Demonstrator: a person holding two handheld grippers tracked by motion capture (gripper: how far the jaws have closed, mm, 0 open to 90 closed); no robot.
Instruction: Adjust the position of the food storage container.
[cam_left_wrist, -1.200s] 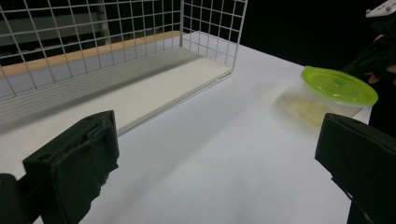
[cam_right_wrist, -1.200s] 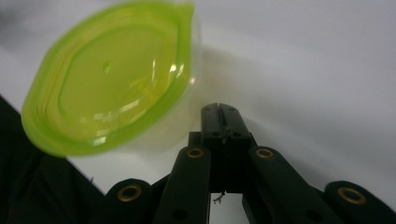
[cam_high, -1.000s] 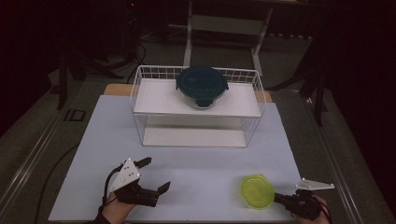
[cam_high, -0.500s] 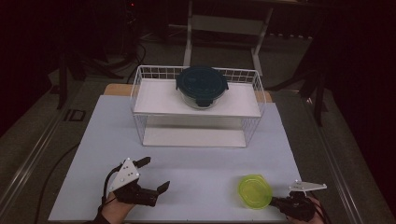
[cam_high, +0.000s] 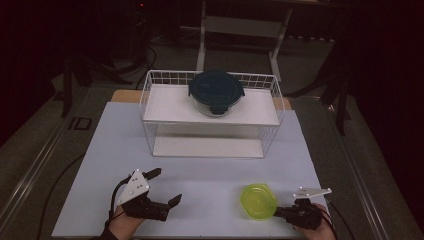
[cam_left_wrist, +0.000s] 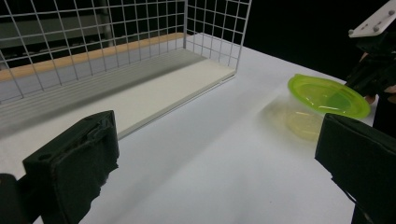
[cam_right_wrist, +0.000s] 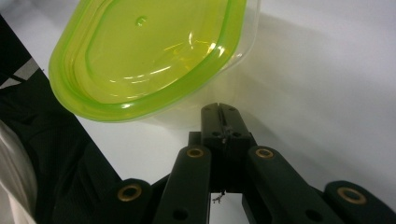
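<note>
Jaws of the right gripper (cam_high: 281, 212) pinch the rim of a lime-green container (cam_high: 258, 201), held low at five o'clock on the white table (cam_high: 210, 170). At seven o'clock the left gripper (cam_high: 165, 187) gapes empty. A wire rack (cam_high: 272, 102) at twelve o'clock carries a dark-lidded bowl (cam_high: 216, 91).

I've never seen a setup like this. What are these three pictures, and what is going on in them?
A person at a table holds a two-jaw tool in each hand. One camera looks down from above; the other two ride on the tools, looking along their black jaws. On the table stands a wire rack with a dark-lidded container on its shelf. The right gripper is shut on the edge of a green-lidded container, tilted off the table. The left gripper is open, holding nothing.
</note>
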